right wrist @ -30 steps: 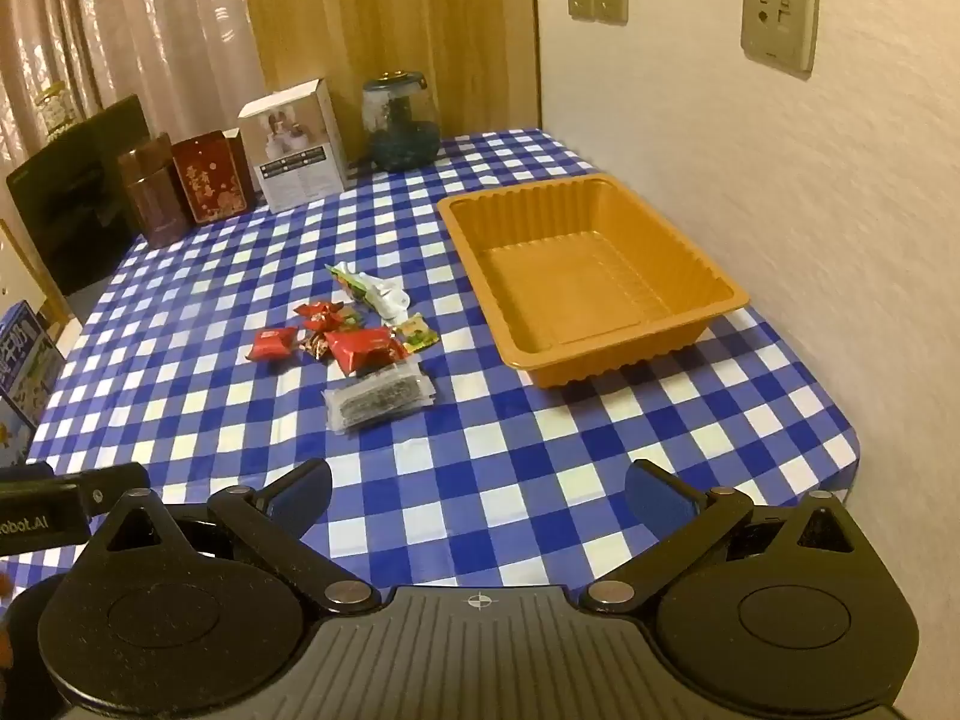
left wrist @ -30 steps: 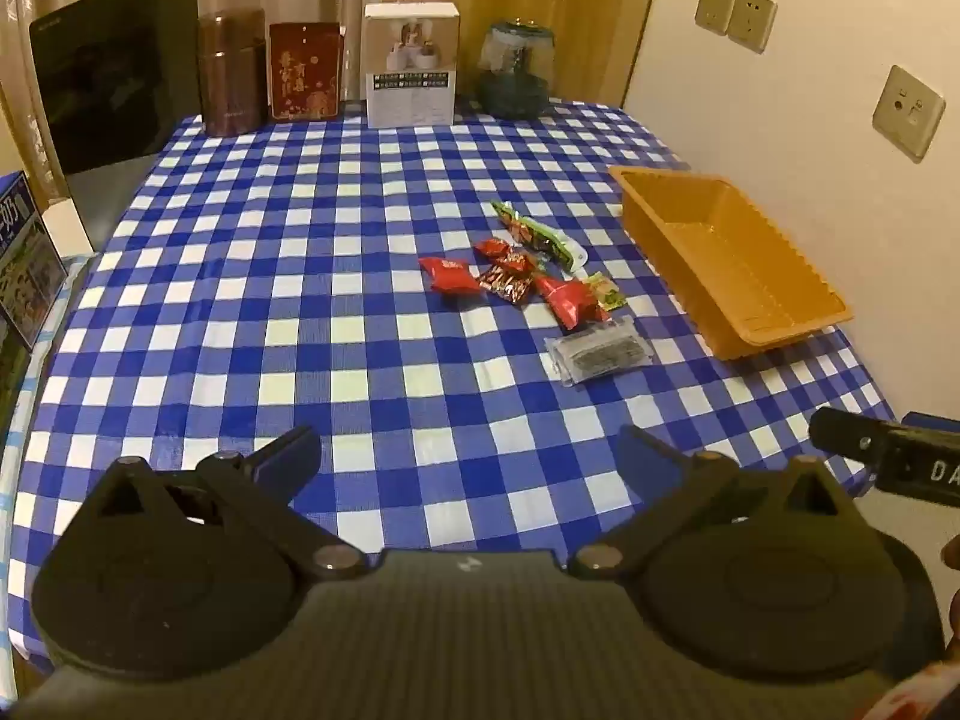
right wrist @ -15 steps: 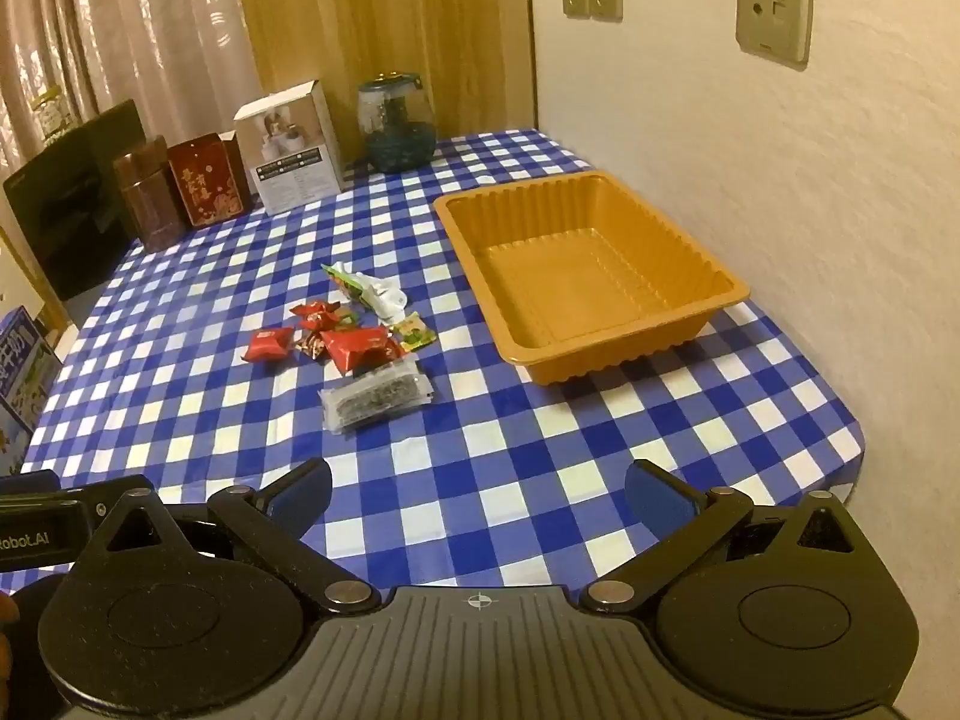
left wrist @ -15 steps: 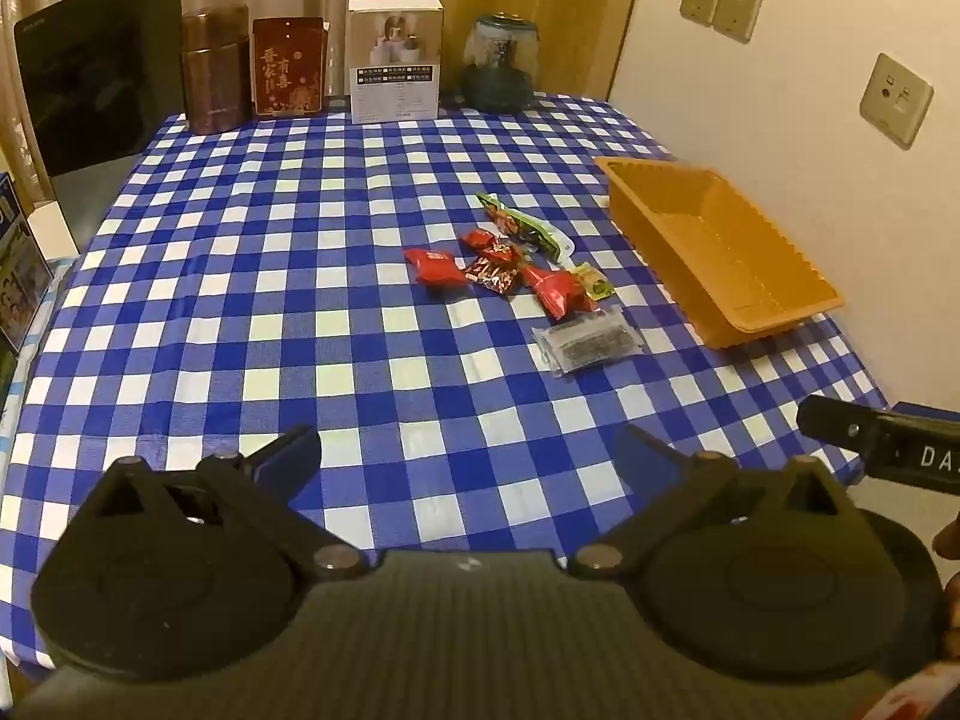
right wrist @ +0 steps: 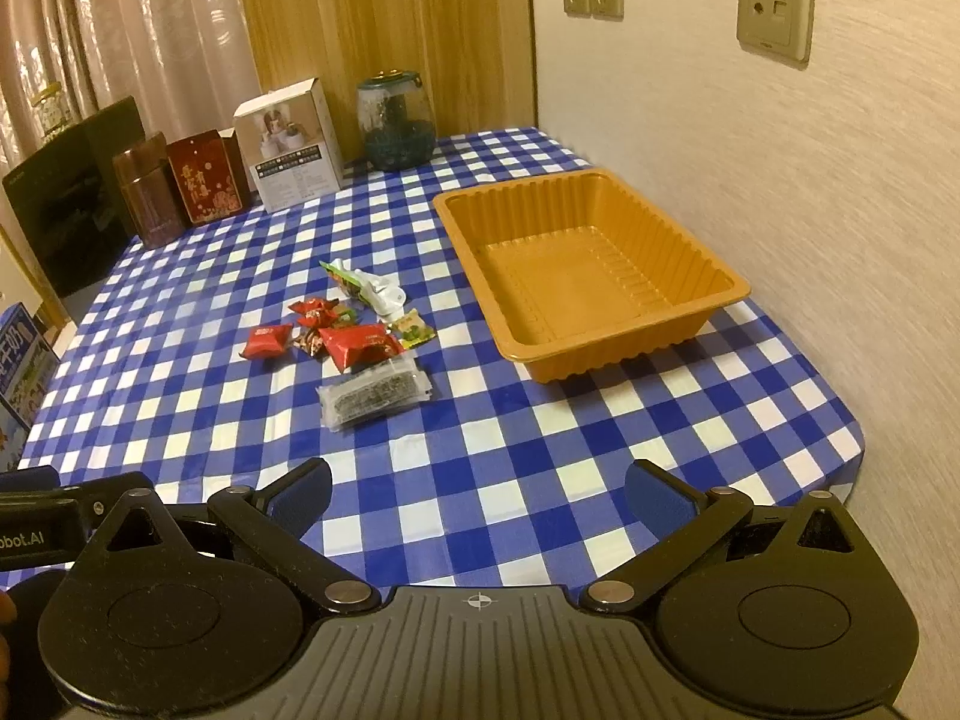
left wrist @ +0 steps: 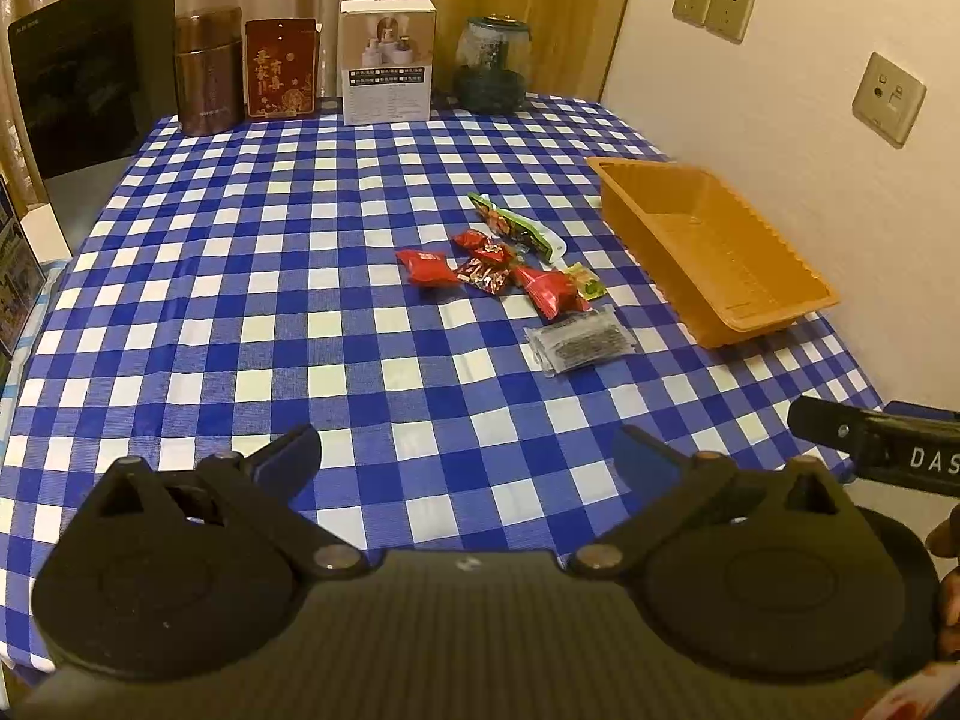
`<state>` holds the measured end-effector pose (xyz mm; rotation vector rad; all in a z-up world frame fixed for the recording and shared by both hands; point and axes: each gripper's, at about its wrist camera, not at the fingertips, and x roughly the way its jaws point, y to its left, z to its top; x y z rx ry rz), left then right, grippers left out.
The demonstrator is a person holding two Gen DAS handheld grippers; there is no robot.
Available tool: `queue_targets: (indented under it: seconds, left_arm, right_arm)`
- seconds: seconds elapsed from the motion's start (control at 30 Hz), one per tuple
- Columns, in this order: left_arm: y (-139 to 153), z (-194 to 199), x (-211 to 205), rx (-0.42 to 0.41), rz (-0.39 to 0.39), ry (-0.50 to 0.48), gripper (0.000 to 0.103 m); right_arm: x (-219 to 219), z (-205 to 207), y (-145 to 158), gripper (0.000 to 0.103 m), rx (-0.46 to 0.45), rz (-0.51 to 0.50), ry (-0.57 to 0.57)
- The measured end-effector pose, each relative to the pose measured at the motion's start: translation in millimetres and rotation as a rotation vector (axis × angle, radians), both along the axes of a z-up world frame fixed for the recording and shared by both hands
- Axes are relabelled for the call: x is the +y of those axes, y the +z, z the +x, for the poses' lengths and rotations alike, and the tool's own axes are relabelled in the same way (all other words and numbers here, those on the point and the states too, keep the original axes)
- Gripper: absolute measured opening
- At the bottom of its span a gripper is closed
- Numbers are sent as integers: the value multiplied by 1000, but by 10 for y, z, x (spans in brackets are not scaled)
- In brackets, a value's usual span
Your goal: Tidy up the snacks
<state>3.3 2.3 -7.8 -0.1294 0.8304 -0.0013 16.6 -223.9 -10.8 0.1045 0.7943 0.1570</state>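
Observation:
Several small snack packets lie in a loose pile on the blue checked tablecloth: a red packet [left wrist: 427,267] [right wrist: 267,342], a larger red packet [left wrist: 549,291] [right wrist: 359,346], a green packet [left wrist: 516,229], and a clear packet of dark snack [left wrist: 579,341] [right wrist: 373,396] nearest me. An empty orange tray [left wrist: 714,252] [right wrist: 591,276] stands to their right by the wall. My left gripper [left wrist: 465,456] is open and empty over the front table edge. My right gripper [right wrist: 478,489] is open and empty, also at the front edge, well short of the pile.
Along the back edge stand a brown tin [left wrist: 207,81], a red box [left wrist: 281,69], a white box [left wrist: 387,60] and a glass jar [left wrist: 492,66]. A dark screen [left wrist: 78,66] stands at back left. A wall [right wrist: 780,180] runs along the right.
Both grippers have drawn back and risen slightly, so the table looks a little farther. The snacks and the tray have not moved.

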Motion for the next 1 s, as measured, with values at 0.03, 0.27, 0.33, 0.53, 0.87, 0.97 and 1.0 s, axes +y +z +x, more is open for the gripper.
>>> queue_targets:
  seconds: [0.03,0.27,0.33,0.53,0.87,0.97,1.0]
  left_arm:
    - [-2,2,-3,0,1,-1,103]
    - [-9,1,-12,-1,0,-1,103]
    - [-12,-3,-9,-1,1,-2,103]
    - [-16,-5,-9,-1,-2,0,103]
    - [-20,-8,-5,-2,-1,-1,103]
    - [-22,-9,-3,-2,-2,-1,103]
    - [-23,-10,-2,-2,-2,0,103]
  right_arm:
    - [-1,1,1,103,0,1,0]
    - [-4,7,2,103,0,-1,0]
    - [-1,2,3,103,-1,-1,0]
    - [0,0,2,103,-1,-2,1]
    - [-1,3,6,103,-1,-4,1]
    - [0,2,4,103,-2,-5,2]
    - [-1,3,4,103,-2,-5,2]
